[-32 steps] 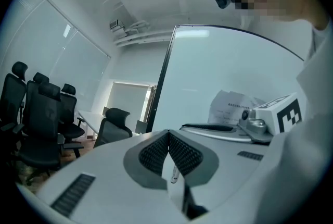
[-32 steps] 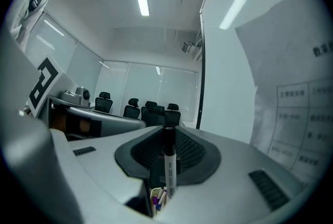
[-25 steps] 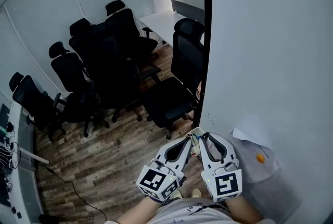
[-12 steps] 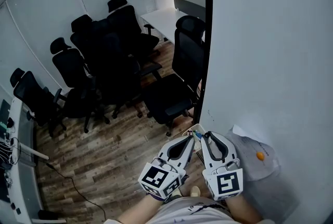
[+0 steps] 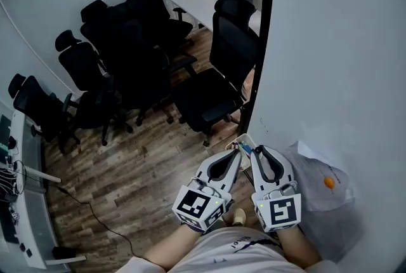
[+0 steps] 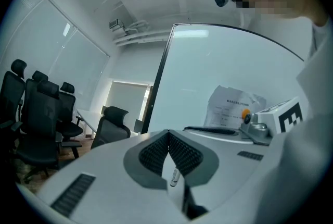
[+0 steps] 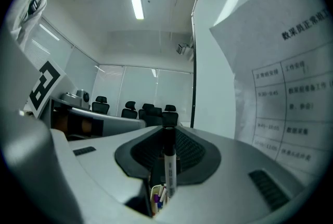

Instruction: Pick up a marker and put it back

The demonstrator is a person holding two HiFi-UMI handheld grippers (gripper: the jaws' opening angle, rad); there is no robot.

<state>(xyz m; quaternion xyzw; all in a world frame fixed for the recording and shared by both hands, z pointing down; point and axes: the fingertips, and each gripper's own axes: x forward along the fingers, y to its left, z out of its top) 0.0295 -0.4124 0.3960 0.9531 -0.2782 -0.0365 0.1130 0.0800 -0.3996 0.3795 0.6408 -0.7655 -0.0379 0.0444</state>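
Observation:
In the right gripper view my right gripper [image 7: 167, 125] is shut on a white marker [image 7: 169, 165] with a black cap, held upright between the pads. Just below it sits a small holder [image 7: 157, 199] with several coloured markers. In the head view both grippers point at that holder [image 5: 242, 143], fixed at the whiteboard's [image 5: 330, 75] left edge; the right gripper [image 5: 256, 151] is beside the left gripper [image 5: 237, 155]. In the left gripper view the left gripper [image 6: 169, 134] has its pad tips together, nothing pinched. A white marker barrel [image 6: 175, 176] shows through the gap below them.
A printed sheet [image 5: 314, 167] hangs on the whiteboard under an orange magnet [image 5: 329, 182], right of the grippers. Several black office chairs [image 5: 216, 94] and a white table [image 5: 203, 2] stand on the wood floor [image 5: 127, 183] to the left. A cable lies on the floor.
Both grippers stay at the holder with the marker still in the right jaws. Only the head view has shifted slightly.

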